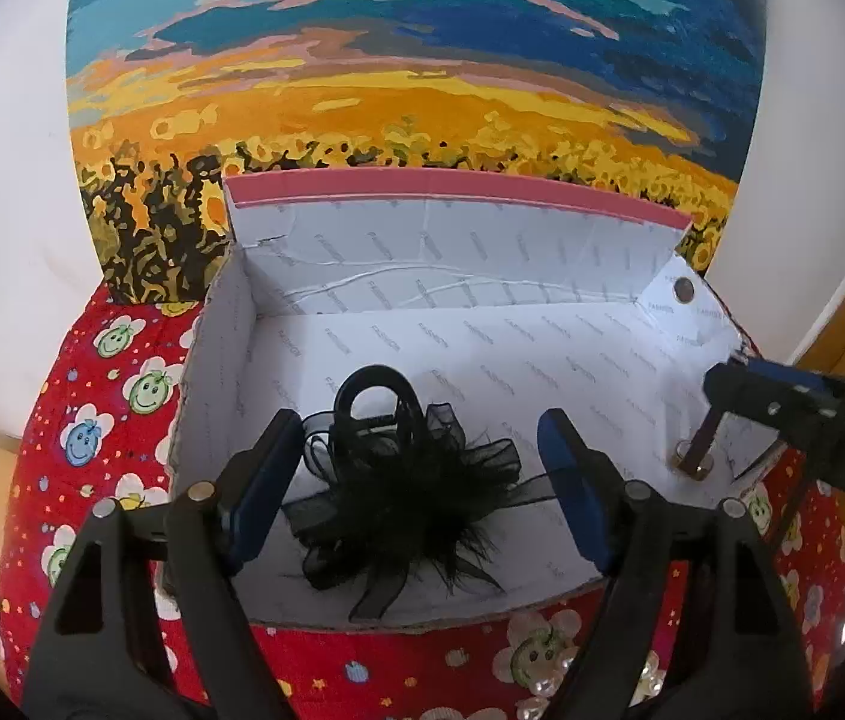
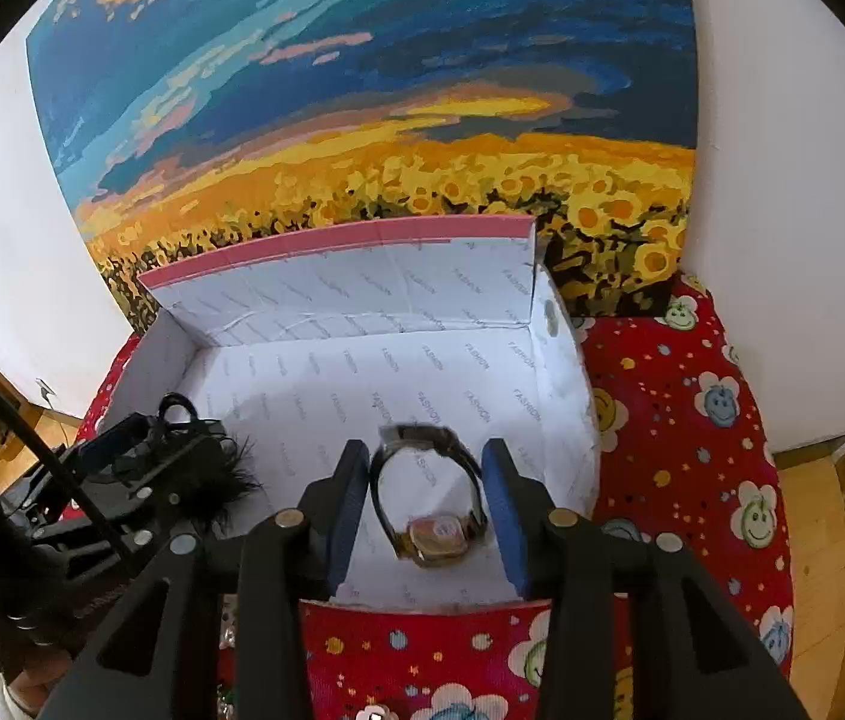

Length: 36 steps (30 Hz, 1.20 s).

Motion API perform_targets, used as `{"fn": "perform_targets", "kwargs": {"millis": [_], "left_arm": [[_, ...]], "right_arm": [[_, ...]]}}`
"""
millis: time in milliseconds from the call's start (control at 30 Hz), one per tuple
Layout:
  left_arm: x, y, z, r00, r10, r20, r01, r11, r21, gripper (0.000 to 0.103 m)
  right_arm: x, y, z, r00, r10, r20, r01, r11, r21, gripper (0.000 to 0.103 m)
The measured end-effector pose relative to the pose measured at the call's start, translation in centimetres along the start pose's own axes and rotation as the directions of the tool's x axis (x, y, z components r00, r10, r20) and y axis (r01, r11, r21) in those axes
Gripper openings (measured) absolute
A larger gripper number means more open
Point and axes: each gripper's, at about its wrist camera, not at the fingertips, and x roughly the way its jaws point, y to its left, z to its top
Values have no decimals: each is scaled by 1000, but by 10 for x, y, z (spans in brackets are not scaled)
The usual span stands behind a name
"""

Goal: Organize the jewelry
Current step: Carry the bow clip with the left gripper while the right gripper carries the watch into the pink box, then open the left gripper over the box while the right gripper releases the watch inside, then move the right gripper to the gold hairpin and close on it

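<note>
Both claws reach into the white-lined box (image 1: 482, 348) on the red patterned cloth (image 1: 92, 420). Left claw (image 1: 422, 480) is spread, its pads clear of the black feathered hair clip (image 1: 404, 498) lying between them. Right claw (image 2: 428, 510) stands parted around the wristwatch (image 2: 434, 498), pads not touching it

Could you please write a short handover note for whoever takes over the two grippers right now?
Left gripper: open, jaws either side of the black feather hair clip, not pressing it.
Right gripper: open, the wristwatch lies between its jaws, which stand clear of it.
Both items lie in the open white-lined box on the red patterned cloth.
Done: clip and watch are boxed.
Left: withdraw both grippers; pearl-like pieces on the cloth in front of the box probably still need sorting.
</note>
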Motion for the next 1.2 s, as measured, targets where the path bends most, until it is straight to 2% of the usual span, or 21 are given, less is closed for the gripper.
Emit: {"fn": "perform_targets", "kwargs": {"millis": [133,333,500,667,933,1200], "left_arm": [[-6,-5,-2,1000,6,11,-6,1000,26,78],[-23,-9,-1,1000,-6,20,6,999,35,78],[-40,-10,-2,1000,5,25,-6,999,54,78],[-63,-7,-6,999,33,32,-35,998,57,78],[-96,7,-23,999,28,20,-28,1000,11,78],[-122,22,-47,999,42,10,-42,999,-13,79]], "right_arm": [[-14,2,-2,1000,4,23,-3,1000,-9,43],[-38,4,-4,998,25,63,-25,1000,-4,48],[-55,9,-11,995,53,79,-53,999,-2,48],[-68,16,-20,995,60,78,-60,998,-1,51],[-89,19,-41,994,74,75,-75,997,10,52],[-96,24,-72,995,94,31,-95,994,47,52]]}}
